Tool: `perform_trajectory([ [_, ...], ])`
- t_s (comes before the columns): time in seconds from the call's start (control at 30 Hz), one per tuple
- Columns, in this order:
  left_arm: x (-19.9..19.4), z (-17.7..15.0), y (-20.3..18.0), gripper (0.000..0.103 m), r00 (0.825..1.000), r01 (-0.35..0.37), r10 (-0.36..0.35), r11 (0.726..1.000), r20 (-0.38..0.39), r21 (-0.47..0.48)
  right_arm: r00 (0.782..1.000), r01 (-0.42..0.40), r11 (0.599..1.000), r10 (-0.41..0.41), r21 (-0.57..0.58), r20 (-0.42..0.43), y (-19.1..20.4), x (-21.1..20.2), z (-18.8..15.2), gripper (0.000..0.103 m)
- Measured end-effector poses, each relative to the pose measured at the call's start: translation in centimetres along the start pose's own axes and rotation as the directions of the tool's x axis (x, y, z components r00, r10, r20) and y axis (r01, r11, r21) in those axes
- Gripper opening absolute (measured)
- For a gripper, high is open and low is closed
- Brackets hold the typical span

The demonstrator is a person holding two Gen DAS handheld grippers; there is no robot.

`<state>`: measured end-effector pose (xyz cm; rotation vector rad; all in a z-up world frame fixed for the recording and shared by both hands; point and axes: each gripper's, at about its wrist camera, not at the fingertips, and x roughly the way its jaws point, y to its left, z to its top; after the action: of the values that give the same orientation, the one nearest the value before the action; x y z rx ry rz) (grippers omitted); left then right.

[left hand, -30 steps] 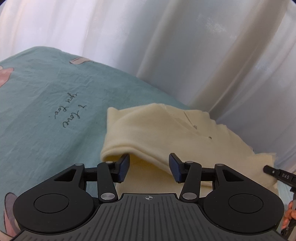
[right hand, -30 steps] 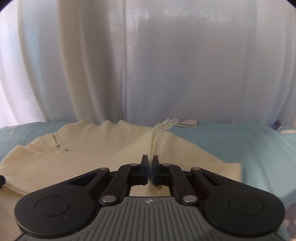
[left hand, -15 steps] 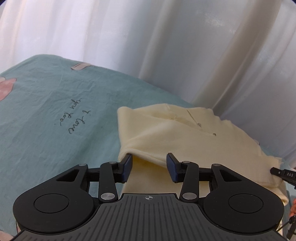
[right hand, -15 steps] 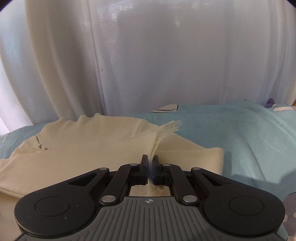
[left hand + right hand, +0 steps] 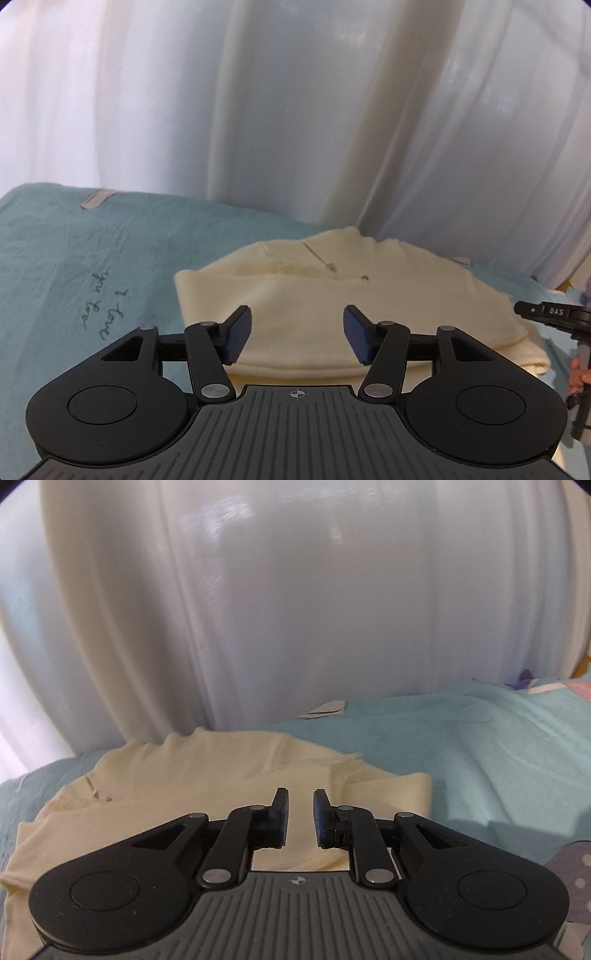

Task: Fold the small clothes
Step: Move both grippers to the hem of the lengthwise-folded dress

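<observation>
Handwritten "I love you too" (image 5: pixel 101 312) on teal sheet (image 5: pixel 55 266); "DAS" on right gripper (image 5: pixel 299 819), opening, released. Left gripper (image 5: pixel 295 334) opening, empty, over folded cream garment (image 5: pixel 332 295). White curtain (image 5: pixel 295 110) behind.

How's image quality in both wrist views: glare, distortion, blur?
Left wrist: backlit curtain bright at upper left, bedsheet edge bowed by fisheye, cream garment and the sheet's handwriting sharp. Right wrist: glare streaks on the curtain, which bulges strongly; garment slightly soft, frayed edge still readable.
</observation>
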<state>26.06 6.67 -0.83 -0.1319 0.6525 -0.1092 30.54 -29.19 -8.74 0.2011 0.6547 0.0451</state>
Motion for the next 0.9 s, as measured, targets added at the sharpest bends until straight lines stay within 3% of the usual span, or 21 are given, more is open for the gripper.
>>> perform_trajectory([
  [0.07,3.0,-0.2,-0.8,0.047,0.997,-0.062,0.065,0.997,-0.049,0.049,0.999,-0.008,0.999,0.006,-0.049,-0.033,0.9,1.2,-0.9,0.014],
  [0.13,5.5,-0.5,-1.0,0.020,0.992,-0.067,0.072,0.996,-0.100,0.055,0.999,0.038,0.988,-0.035,-0.152,0.019,1.6,1.4,-1.7,0.010],
  [0.2,7.2,-0.7,-0.9,0.019,0.988,-0.061,0.067,0.997,-0.136,0.045,0.998,0.068,0.982,-0.063,-0.175,0.032,1.6,1.7,-1.6,0.010],
  [0.43,9.0,0.2,-0.7,0.022,0.992,-0.068,0.069,0.997,-0.101,0.022,0.997,0.077,0.983,-0.072,-0.164,0.037,1.1,2.5,-0.6,0.011],
  [0.57,8.0,0.1,-0.8,0.022,0.988,-0.073,0.074,0.997,-0.135,0.016,0.999,0.049,0.998,-0.050,-0.048,-0.015,0.1,-0.4,-1.1,0.011],
  [0.8,7.5,-0.6,0.0,0.021,0.991,-0.056,0.058,0.998,-0.121,0.020,0.998,0.058,0.990,-0.054,-0.125,0.038,-0.8,-1.3,-3.3,0.012],
  [0.9,7.7,-0.7,-0.3,0.021,0.992,-0.064,0.068,0.997,-0.109,0.040,0.999,0.051,0.997,-0.049,-0.065,0.021,-1.3,-1.3,-2.7,0.012],
])
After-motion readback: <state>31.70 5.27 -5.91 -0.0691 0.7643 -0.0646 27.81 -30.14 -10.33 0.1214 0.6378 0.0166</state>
